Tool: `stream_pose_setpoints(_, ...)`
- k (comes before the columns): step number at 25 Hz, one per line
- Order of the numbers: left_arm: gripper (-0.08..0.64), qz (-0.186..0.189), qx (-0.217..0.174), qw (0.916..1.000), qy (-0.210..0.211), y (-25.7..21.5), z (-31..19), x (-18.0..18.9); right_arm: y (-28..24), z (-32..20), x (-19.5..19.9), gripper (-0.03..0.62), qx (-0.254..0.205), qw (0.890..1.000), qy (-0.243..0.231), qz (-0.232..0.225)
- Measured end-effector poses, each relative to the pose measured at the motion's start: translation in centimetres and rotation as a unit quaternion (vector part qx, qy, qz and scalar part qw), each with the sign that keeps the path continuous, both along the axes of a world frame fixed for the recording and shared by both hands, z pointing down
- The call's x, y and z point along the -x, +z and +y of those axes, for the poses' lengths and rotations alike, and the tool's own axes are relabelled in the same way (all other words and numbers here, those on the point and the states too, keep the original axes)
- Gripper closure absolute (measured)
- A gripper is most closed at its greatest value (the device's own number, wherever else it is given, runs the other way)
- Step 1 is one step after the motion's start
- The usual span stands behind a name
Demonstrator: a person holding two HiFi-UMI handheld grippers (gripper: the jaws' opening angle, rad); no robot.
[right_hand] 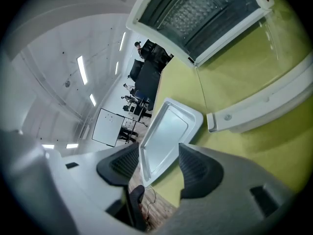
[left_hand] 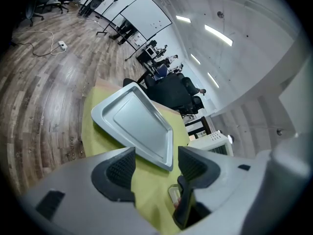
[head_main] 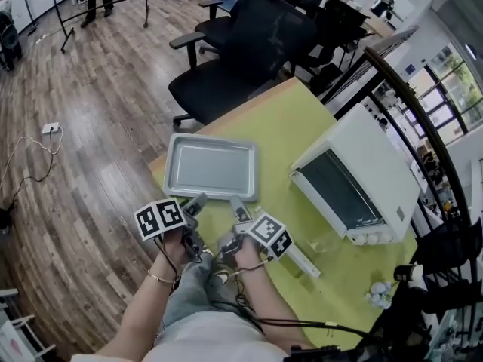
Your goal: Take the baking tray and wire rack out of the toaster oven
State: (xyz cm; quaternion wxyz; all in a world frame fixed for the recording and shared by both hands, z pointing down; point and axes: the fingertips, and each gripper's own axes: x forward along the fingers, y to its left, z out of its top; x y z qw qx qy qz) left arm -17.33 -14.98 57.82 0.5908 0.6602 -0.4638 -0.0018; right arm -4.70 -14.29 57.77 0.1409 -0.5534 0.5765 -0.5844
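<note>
Yellow surface [head_main: 302,127] bears a stiff, likely light baking tray [head_main: 210,166] at 12 o'clock, best gripped by its rim; left claw [left_hand: 156,166] and right claw [right_hand: 156,163] gape empty.

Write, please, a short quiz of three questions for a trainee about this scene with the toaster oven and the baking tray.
1. True or false: the baking tray lies on the table, outside the toaster oven.
2. The jaws of the left hand-held gripper are: A) shut on the tray; B) apart, holding nothing; C) shut and empty.
3. Fill in: the oven's glass door is ___.

Key: 1 true; 2 B; 3 open.
</note>
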Motion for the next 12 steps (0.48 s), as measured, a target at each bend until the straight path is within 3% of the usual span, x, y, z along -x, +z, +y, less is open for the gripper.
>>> stream_pose_setpoints(12, 0.313, 0.011, -0.040, 0.9965, 0.073, -4.0, -0.6, -7.0, -3.7, 1.3, -7.0, 0.357, -0.034, 0.997, 0.076, 0.002)
